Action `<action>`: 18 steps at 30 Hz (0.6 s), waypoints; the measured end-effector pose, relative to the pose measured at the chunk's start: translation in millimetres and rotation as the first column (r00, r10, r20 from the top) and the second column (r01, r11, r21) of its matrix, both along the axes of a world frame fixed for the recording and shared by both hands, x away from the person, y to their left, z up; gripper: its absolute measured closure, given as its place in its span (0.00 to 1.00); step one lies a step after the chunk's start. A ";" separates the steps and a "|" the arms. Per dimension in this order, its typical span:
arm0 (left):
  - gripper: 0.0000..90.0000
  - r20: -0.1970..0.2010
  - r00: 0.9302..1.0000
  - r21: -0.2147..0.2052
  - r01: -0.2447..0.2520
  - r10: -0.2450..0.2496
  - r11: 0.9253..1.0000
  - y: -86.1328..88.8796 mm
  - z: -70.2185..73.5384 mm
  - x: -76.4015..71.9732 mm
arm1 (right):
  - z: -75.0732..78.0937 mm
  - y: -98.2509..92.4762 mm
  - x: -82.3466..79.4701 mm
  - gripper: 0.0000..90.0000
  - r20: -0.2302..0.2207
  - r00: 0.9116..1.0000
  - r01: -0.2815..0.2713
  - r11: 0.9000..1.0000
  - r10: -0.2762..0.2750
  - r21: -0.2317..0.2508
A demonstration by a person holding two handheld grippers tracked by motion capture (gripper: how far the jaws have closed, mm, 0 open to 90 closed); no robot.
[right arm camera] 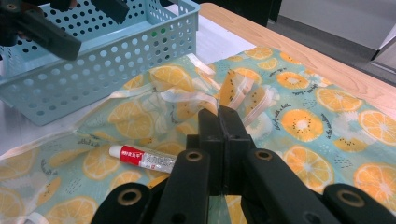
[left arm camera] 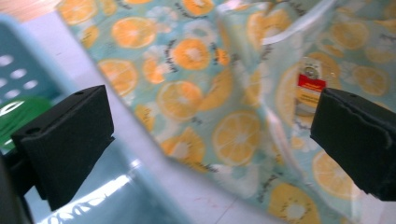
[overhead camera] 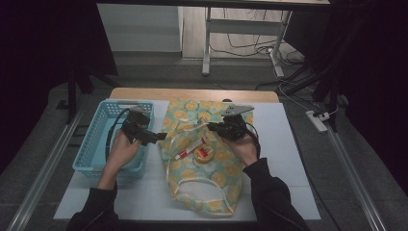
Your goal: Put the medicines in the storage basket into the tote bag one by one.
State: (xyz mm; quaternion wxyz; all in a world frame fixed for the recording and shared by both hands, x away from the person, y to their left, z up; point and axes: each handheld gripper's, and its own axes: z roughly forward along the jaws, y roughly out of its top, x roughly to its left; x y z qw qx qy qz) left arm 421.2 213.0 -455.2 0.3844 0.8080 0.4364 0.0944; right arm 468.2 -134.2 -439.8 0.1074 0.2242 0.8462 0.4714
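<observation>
Tube (overhead camera: 189, 150) is lying on the orange-print bag (overhead camera: 199, 159), right beside a small round tin (overhead camera: 204, 154), with its long axis running diagonally, cap end down toward the left. Left gripper (overhead camera: 155, 136) is spread wide with nothing in it, sitting at the basket (overhead camera: 94, 144) rim just left of the bag, so my guess is it's the one going for the tube next. Right gripper (overhead camera: 215, 127) is clenched tight on a fold of the bag's upper edge. From the left one, the tube is off to the right and a bit nearer the person.
</observation>
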 end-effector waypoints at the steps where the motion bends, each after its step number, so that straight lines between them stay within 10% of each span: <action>1: 0.00 -0.001 1.000 -0.001 -0.008 0.008 1.000 3.4 -0.7 0.3 | 0.0 0.0 0.0 1.00 0.000 1.000 0.000 1.000 0.000 0.000; 18: 0.00 0.012 0.992 0.050 -0.128 0.128 0.991 48.1 -10.7 5.2 | 0.0 -0.9 0.8 1.00 0.003 1.000 0.003 1.000 -0.003 0.000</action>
